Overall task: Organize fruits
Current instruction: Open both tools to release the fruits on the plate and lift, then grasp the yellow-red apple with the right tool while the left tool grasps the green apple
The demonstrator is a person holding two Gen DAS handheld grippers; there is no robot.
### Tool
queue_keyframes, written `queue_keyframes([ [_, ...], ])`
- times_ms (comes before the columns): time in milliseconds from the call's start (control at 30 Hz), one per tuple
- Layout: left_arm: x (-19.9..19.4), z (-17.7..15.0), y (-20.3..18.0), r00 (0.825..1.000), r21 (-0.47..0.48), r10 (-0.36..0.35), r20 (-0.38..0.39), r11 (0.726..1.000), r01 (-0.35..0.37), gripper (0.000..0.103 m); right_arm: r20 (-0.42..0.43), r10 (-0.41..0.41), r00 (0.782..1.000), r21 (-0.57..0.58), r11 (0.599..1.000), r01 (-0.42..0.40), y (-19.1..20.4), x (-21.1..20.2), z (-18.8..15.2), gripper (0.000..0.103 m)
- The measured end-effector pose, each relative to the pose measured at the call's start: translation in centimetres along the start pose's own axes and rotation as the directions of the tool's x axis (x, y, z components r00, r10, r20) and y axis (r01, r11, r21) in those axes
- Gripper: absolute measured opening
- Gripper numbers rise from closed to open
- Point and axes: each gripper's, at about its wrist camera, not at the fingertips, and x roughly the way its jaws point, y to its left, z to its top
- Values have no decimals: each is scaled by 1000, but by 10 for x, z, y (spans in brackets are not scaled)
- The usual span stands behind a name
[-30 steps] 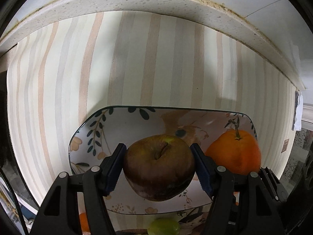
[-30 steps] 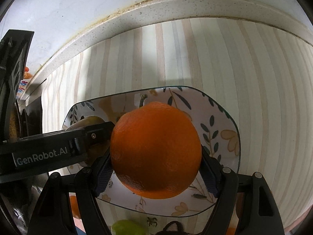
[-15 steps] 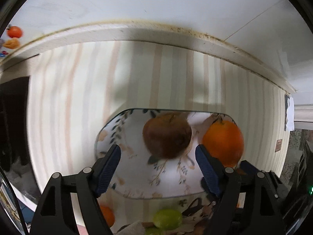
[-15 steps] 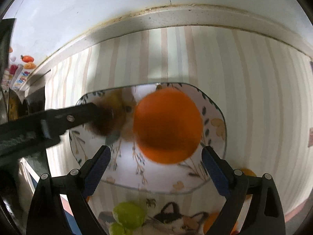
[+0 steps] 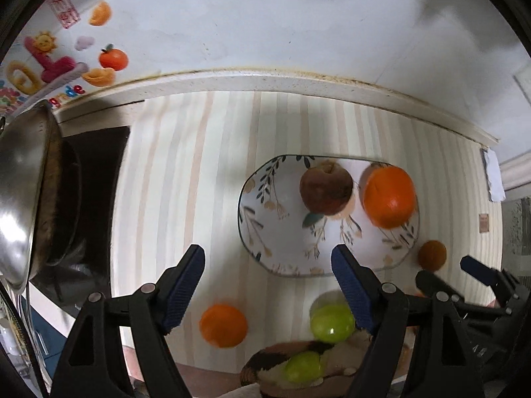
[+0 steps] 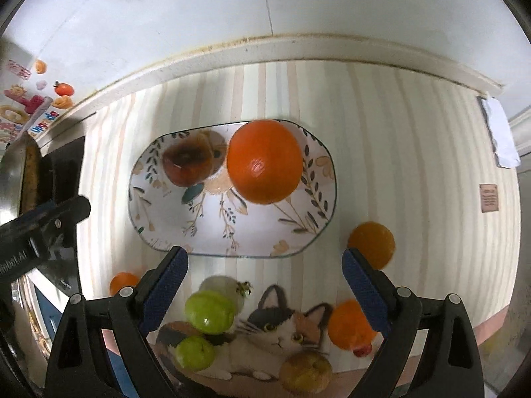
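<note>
A floral plate (image 5: 265,232) (image 6: 166,219) lies on the striped cloth. On it sit a dark red apple (image 5: 325,190) (image 6: 186,164) and a big orange (image 5: 388,195) (image 6: 265,161), side by side. My left gripper (image 5: 268,283) is open and empty, raised near the plate's front left edge. My right gripper (image 6: 264,283) is open and empty, raised over the plate's front edge. Loose fruit lies in front of the plate: two green fruits (image 6: 209,311) (image 5: 332,321), small oranges (image 5: 223,325) (image 6: 371,240) (image 6: 348,325) and a yellowish fruit (image 6: 305,373).
A cat-print mat (image 6: 265,335) lies at the front edge under some fruit. A steel pot (image 5: 23,205) stands on a black stove at the left. A backsplash ledge (image 5: 265,81) and wall bound the far side. A paper slip (image 6: 501,132) hangs at the right.
Both grippers have let go, the left of the apple and the right of the orange, which now rest on the plate. Both grippers have opened and drawn back and up.
</note>
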Motion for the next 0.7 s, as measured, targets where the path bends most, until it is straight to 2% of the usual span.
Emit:
queue_keyframes([
  [267,-53,-43,0,995,19,-19,94,1000,17,78,98,-9,995,-10,1000,10,14,-52,-33,96],
  [533,-82,-72,-1,985,45,-50,163,998,43,78,167,16,986,-1,1000,-16,25,-91,-63,96],
  [667,-79,-83,-2,988,59,-56,144,997,48,78,172,49,984,18,998,-53,25,-100,-80,96],
  [700,-75,-86,-2,990,64,-53,134,997,44,82,167,56,984,26,998,-61,24,-100,-84,96],
])
